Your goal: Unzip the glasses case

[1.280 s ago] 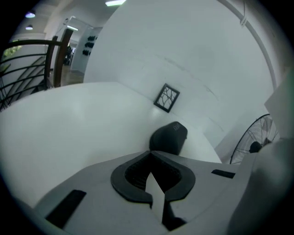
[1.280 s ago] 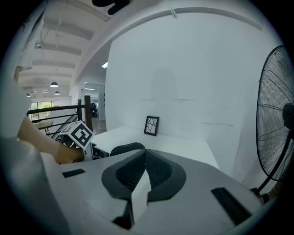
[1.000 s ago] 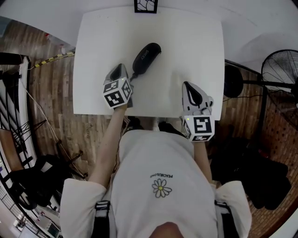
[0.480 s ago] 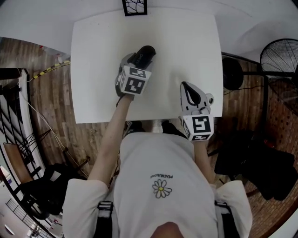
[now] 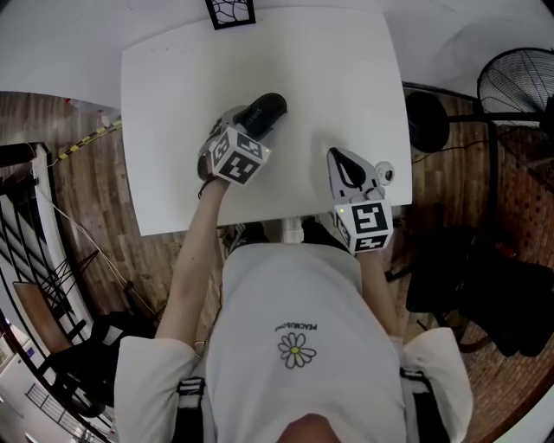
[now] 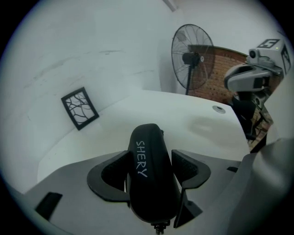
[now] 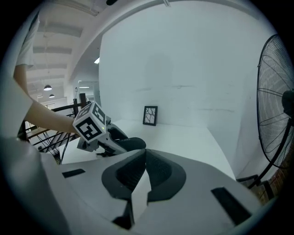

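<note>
A black zipped glasses case (image 5: 266, 110) with white lettering lies on the white table (image 5: 173, 86), pointing away to the right. My left gripper (image 5: 246, 123) straddles its near end, angled down. In the left gripper view the case (image 6: 151, 170) fills the gap between the wide-spread jaws, which have just opened; the pads stand beside its sides and I see no squeeze. The zip pull shows as a small nub at the case's near tip. My right gripper (image 5: 336, 161) hovers at the table's near right edge, its pads together (image 7: 143, 153) on nothing. From there the case (image 7: 131, 143) shows to the left.
A small framed black pattern picture (image 5: 230, 12) stands at the table's far edge. A standing fan (image 5: 519, 82) and a round black base (image 5: 424, 121) are off the right side. Wooden floor and a railing lie to the left.
The left gripper has swung from beside the case's near left to over it and rolled, so the case now sits between its jaws. The right gripper has hardly shifted.
</note>
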{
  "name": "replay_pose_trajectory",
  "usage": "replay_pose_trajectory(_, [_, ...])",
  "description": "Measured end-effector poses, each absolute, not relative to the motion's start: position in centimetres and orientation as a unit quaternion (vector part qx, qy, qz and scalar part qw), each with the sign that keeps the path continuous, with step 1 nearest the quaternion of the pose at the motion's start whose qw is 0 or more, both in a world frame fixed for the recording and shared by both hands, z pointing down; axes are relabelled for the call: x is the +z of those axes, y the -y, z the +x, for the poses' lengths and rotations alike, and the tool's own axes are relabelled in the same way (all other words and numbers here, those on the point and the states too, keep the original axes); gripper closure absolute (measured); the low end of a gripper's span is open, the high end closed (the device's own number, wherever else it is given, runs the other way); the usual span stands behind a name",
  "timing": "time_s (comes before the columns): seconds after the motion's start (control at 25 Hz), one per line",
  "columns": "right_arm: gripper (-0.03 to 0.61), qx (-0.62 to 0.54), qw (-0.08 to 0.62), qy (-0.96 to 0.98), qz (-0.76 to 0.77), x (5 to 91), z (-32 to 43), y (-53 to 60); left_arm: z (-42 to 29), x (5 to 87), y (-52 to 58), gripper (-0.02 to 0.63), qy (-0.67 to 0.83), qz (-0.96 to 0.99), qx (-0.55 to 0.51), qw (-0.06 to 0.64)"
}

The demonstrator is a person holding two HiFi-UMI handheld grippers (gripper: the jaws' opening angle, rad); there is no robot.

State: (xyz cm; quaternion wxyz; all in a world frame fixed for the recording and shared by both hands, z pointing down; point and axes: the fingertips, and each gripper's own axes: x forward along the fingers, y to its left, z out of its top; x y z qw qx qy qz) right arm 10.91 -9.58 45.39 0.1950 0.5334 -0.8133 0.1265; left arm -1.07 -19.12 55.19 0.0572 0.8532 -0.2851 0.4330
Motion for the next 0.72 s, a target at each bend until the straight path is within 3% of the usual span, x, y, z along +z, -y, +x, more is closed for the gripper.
replay_pose_trajectory(0.28, [0.570,0.179,0.261,0.827,0.464,51.8,7.8,9.8,-1.1,55.6,13.6,0.313,0.185,0.865,0.465,0.029])
replay_pose_trajectory(0.48, [0.485,0.181,0.329,0.840,0.391,56.0,4.9,9.2,-1.2,55.8,11.7,0.314,0.166,0.866,0.471,0.021])
replay_pose_trajectory(0.72, [0.480,0.143,0.363,0.845,0.366,57.3,4.2,11.2,-1.2,55.9,11.8,0.314,0.157,0.868,0.470,0.021])
